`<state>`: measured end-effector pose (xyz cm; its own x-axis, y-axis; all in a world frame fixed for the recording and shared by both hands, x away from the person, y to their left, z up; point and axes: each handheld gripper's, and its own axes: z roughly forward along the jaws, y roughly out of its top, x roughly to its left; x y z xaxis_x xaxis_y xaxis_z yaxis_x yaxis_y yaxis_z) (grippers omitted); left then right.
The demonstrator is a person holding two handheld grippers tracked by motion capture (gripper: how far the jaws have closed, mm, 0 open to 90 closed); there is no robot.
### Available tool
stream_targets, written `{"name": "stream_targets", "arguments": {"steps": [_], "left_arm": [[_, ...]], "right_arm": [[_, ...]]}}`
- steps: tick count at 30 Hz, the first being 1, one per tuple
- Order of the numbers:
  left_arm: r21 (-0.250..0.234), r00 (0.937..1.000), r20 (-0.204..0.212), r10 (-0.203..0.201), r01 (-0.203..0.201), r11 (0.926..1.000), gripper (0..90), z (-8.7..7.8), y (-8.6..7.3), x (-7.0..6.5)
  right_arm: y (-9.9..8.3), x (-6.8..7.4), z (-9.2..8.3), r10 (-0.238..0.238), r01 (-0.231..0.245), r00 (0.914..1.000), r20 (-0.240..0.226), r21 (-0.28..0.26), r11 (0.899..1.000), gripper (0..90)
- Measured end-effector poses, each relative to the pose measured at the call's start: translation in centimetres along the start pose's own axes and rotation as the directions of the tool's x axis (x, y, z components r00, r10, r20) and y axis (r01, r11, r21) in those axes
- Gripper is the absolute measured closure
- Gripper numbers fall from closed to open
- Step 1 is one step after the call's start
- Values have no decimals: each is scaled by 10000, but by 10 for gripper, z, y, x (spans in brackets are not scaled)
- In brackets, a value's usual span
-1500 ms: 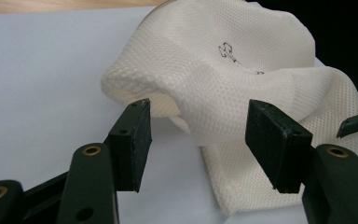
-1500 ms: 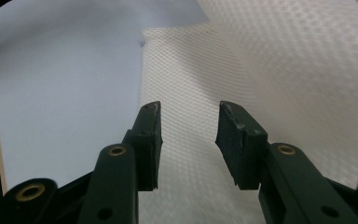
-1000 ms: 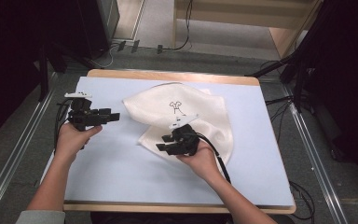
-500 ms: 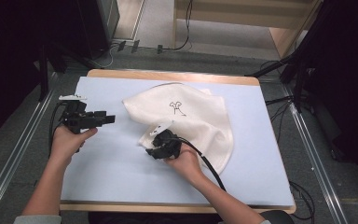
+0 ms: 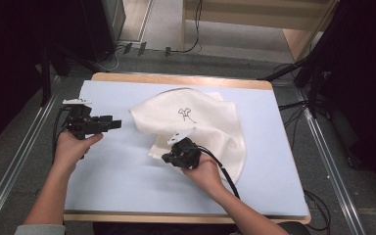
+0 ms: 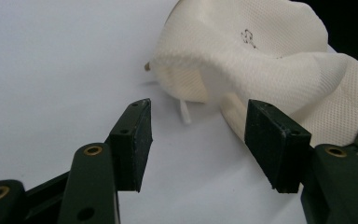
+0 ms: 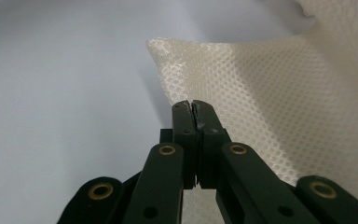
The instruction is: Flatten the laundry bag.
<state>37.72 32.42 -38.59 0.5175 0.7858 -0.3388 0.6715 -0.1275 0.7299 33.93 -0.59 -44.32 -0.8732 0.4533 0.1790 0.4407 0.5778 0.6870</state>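
Observation:
A white mesh cloth (image 5: 210, 127) with a small black drawing (image 5: 187, 115) lies rumpled on the pale blue table top (image 5: 117, 191). My right gripper (image 5: 167, 157) is at the cloth's near left corner. In the right gripper view its jaws (image 7: 193, 106) have just been closing and now stand pressed together on the cloth's (image 7: 270, 93) left edge, with a thin bit of it pinched between the tips. My left gripper (image 5: 117, 123) hovers left of the cloth and points at it. In the left gripper view it (image 6: 198, 135) is open, with the cloth (image 6: 261, 60) ahead and nothing between its pads.
Bare blue table surface spreads left of and in front of the cloth. A wooden edge (image 5: 176, 78) runs along the table's far side, with cables (image 5: 127, 49) on the floor beyond it. Metal rails (image 5: 323, 147) flank the table on both sides.
My right gripper has moved left and down along the cloth to its near left corner and has shut its jaws there. The left gripper has stayed put, still open.

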Motion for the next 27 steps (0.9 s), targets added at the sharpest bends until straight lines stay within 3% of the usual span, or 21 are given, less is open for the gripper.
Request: {"name": "stream_targets", "arguments": {"steps": [5,12,14,23,27], "left_arm": [[-58,9999,36,132,-132,9999,419,3,3,-4],[-50,9995,119,278,-277,9996,418,9,9,-7],[37,9992,91,402,-402,9992,417,14,11,-8],[86,9982,-37,595,-595,9982,414,33,21,-3],[162,9979,-187,623,-620,9979,413,42,25,1]], "right_arm": [[-15,14,-23,-145,138,9988,-458,-146,9998,900],[-38,30,-41,-157,142,9967,-793,-190,9997,900],[-45,41,-51,-265,249,9955,-906,-192,9995,900],[-70,60,-54,-26,57,9927,-1202,250,9997,894],[-73,61,-56,-28,34,9925,-1220,48,10000,807]]}}
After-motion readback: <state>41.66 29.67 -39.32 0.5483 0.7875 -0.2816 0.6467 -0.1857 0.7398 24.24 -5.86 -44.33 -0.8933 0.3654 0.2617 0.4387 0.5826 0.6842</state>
